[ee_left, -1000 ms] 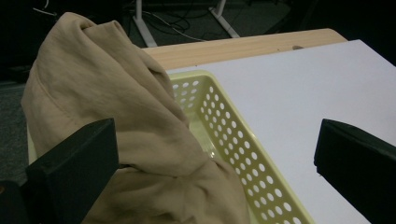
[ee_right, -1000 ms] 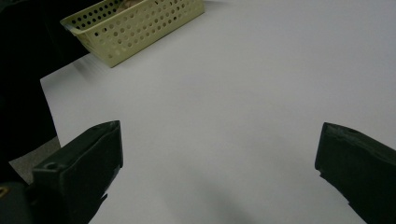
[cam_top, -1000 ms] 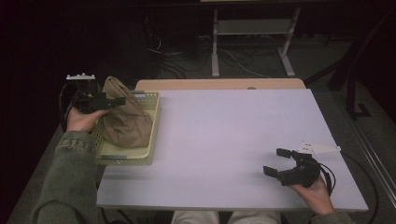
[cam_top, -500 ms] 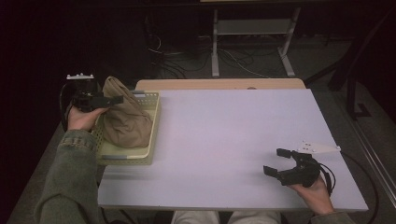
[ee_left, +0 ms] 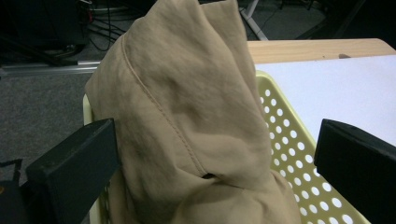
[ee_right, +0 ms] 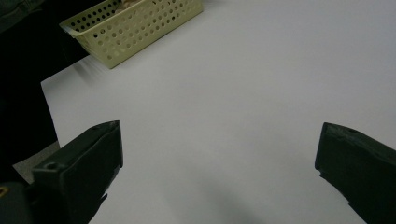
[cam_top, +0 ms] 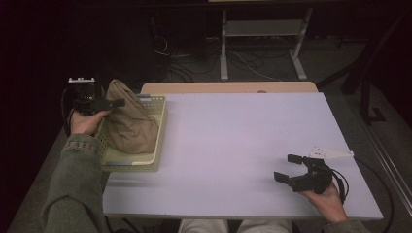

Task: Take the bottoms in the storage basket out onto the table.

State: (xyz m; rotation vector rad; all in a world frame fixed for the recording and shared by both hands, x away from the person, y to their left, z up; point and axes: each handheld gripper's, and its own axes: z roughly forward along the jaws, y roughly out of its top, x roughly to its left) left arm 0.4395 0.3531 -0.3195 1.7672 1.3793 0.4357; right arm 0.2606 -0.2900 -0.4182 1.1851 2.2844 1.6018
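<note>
— What has changed at your left claw (cam_top: 104, 103) in the last second?

— Very little, and that is the point. It was at the far left rim of the yellow basket (cam_top: 158, 138) a second ago and it is there now, my hand barely shifted. The tan cloth (ee_left: 187, 121) stands bunched up in the basket, straight ahead of that claw and between its two tips, which are spread wide, one on each side of the heap.

— Are you gripping it yet?

— No. The jaws stand apart and nothing is pinched; the cloth just rises into the gap. I judge this the pause before closing on the fabric to lift it out.

— And your right claw (cam_top: 290, 172)?

— Spread too, holding nothing, resting low over the bare worktop (ee_right: 243, 93), well apart from the basket, which lies far ahead of it and to its left. It has not moved either.
</note>
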